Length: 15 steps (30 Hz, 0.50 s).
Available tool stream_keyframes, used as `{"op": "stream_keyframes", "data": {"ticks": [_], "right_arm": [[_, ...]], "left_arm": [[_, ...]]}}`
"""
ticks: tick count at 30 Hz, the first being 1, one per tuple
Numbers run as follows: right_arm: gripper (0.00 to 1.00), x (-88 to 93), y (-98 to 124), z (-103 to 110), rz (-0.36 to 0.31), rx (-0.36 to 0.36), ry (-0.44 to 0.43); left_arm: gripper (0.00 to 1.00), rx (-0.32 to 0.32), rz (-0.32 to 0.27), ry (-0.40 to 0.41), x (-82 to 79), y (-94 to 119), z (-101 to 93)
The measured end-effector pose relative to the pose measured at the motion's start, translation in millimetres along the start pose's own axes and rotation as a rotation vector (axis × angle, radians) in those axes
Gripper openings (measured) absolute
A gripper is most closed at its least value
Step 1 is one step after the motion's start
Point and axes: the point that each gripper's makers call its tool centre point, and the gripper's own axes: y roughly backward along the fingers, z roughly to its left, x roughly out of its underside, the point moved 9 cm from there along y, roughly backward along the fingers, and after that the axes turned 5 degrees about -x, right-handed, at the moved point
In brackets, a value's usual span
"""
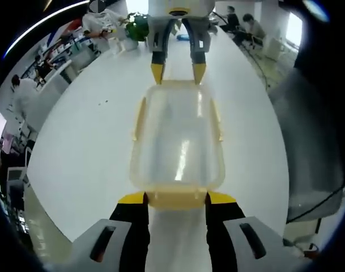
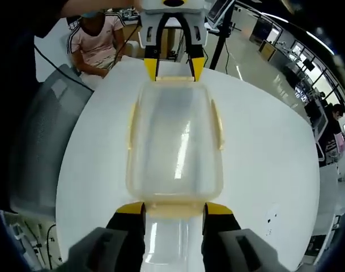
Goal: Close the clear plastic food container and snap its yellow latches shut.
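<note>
White bench (image 1: 76, 147) carries the container (image 1: 178, 144) lengthwise between left tool (image 1: 176, 198) and right tool (image 2: 174, 208), each spread around an end latch.

White table (image 1: 87, 141), glossy (light glare), clear container (image 1: 178, 144) with yellow latches resting on it
</note>
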Motion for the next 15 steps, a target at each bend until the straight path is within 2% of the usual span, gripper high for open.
{"op": "stream_keyframes", "data": {"ticks": [4,15], "right_arm": [[0.36,9.4,1.0,1.3,0.008,0.001,-0.007],[0.36,25.4,6.7,3.3,0.025,-0.003,-0.009]], "left_arm": [[0.35,0.002,-0.016,0.002,-5.4,-4.0,-0.4],[0.35,0.005,-0.006,0.008,-20.9,-17.2,-4.4]]}}
